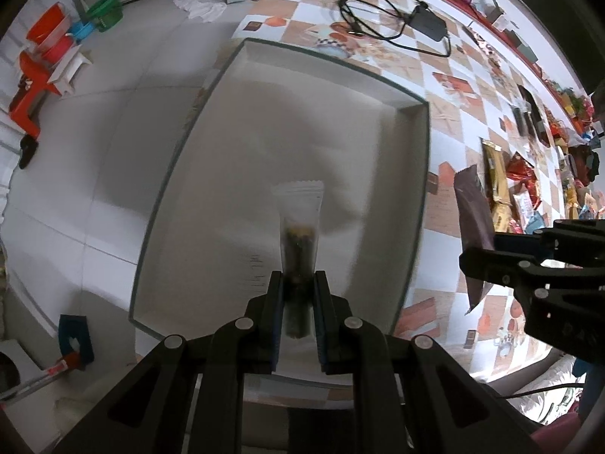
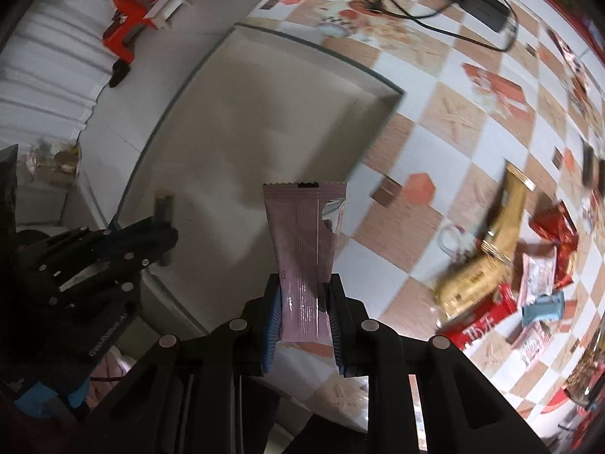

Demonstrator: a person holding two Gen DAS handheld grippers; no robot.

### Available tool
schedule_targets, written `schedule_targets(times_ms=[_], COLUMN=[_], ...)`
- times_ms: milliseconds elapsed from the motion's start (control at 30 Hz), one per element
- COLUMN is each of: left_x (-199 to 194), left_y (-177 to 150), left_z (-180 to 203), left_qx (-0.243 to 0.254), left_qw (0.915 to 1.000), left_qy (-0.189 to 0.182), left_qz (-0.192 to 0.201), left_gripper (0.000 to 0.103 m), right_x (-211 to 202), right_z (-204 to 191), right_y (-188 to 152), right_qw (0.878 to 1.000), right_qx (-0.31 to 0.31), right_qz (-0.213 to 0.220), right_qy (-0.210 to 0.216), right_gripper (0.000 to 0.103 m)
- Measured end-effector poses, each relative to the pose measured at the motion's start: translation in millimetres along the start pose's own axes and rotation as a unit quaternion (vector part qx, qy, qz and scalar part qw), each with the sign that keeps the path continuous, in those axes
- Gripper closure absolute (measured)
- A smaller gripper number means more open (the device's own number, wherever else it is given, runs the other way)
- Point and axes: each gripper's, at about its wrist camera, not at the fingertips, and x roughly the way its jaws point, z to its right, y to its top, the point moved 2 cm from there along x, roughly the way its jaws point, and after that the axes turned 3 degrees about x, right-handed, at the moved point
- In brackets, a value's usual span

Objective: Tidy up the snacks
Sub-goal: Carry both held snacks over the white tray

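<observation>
A table under a checked orange-and-white cloth stands on a pale tiled floor, with red and green plastic tubs on that floor well beyond the white tray, which sits at the table's edge. Past the tray's far side a black cable coils on the cloth; to its right lies a scatter of snacks, gold and red wrappers among them. The left gripper, pointing down over the tray, is clamped on a clear packet with dark contents, its long axis running away from the camera, crimped end farthest. The right gripper, just right of the tray, pinches a pink packet held the same way, crimped end out
</observation>
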Motion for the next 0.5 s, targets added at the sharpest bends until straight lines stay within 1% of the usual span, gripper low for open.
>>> schedule_targets(times_ms=[233, 500], left_x=[9.7, 21.6], left_y=[-2.5, -5.6], left_z=[-20.1, -29.0], left_qx=[-0.009, -0.010], left_qw=[0.9998, 0.9994], left_qy=[0.008, 0.010], left_qz=[-0.014, -0.031], left_gripper=[0.087, 0.087], right_x=[19.0, 35.1], right_z=[-18.9, -36.7], right_y=[11.7, 20.3], right_qw=[1.000, 0.999], right_qx=[-0.014, -0.026], right_qz=[-0.016, -0.032], right_qy=[0.011, 0.013], right_gripper=[0.078, 0.078])
